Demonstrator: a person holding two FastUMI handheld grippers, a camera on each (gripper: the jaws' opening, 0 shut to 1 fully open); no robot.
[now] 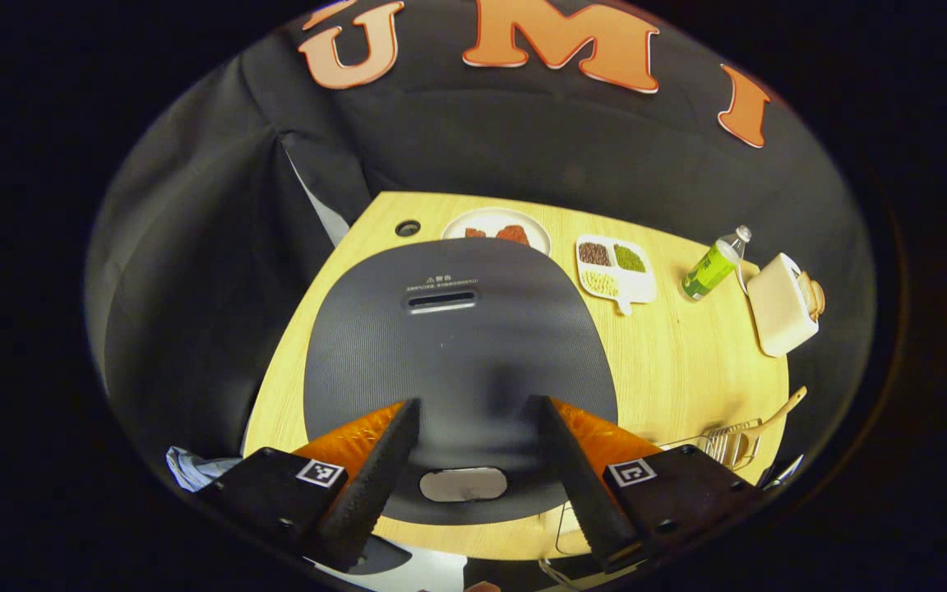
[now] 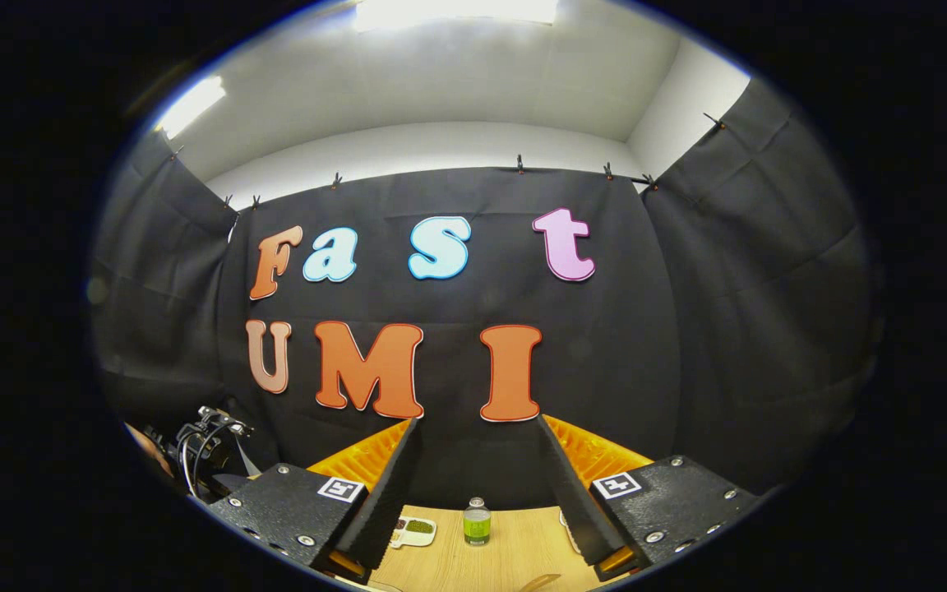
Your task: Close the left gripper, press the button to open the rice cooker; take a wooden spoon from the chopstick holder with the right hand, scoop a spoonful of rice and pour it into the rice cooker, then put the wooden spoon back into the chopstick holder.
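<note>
Both sets of jaws stand spread wide and hold nothing. In the left gripper view the left gripper (image 1: pixel 473 481) hovers over the closed rice cooker (image 1: pixel 457 362), its fingers apart on either side of the pale oval button (image 1: pixel 464 484) at the near edge of the lid; whether they touch the lid I cannot tell. That button looks like a stiff spring latch on a heavy, steady appliance, so it likely wants a firm downward push from jaws brought together first, and the cooker should not slide. At the bench's (image 1: pixel 671 362) right edge the wooden spoon (image 1: pixel 778 411) juts from the wire chopstick holder (image 1: pixel 724 444): light, rigid and smooth, best pinched on the bare handle. Farther off lie a divided dish of grains (image 1: pixel 615 270) and a green bottle (image 1: pixel 712 267). The right gripper (image 2: pixel 473 485) points at the booth wall above the bench.
</note>
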